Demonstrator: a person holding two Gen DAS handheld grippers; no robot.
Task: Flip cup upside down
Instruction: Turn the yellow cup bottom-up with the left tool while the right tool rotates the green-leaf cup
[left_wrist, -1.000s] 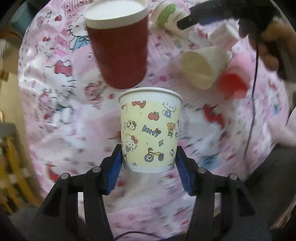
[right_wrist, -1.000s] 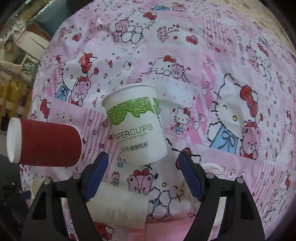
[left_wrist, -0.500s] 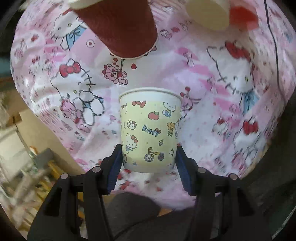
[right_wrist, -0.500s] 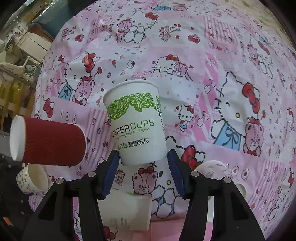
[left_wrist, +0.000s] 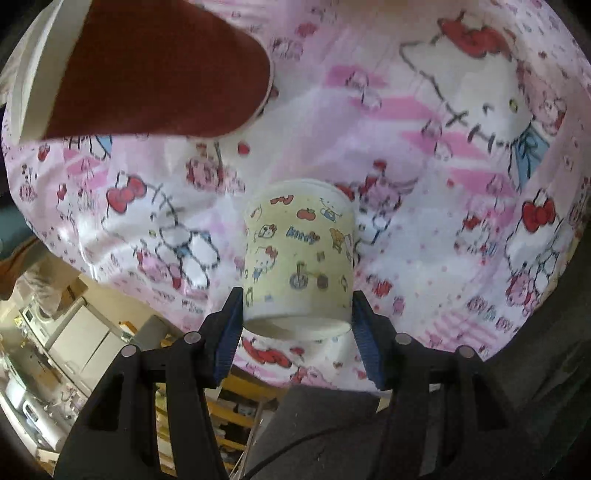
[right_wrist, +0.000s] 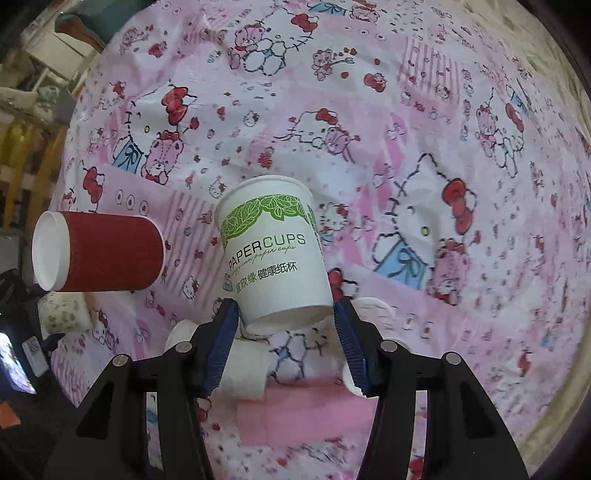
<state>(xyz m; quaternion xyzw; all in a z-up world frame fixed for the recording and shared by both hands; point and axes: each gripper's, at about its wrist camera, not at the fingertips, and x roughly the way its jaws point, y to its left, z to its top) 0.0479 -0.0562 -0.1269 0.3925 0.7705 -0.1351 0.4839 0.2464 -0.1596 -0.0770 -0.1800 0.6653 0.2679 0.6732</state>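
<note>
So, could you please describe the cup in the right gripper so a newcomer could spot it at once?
Start from the pink cartoon-print tablecloth. Just ahead of the camera, the right gripper pinches a paper cup near its base. It is white with a green leaf band and "PAPERCUPS" lettering, unlike the ribbed dark red cup beside it.

Two grippers (left_wrist: 297, 325) (right_wrist: 284, 332). Six paper cups: one yellow cartoon cup (left_wrist: 297, 258), one green-leaf cup (right_wrist: 275, 254), one red cup (right_wrist: 99, 253), three pale cups (right_wrist: 62, 310) (right_wrist: 240, 373) (right_wrist: 373, 306).

We see a pink cartoon-print cloth (right_wrist: 369, 122) covering the bench, white appliances (left_wrist: 79, 339) and yellow wooden rails (right_wrist: 18, 177) beyond.
</note>
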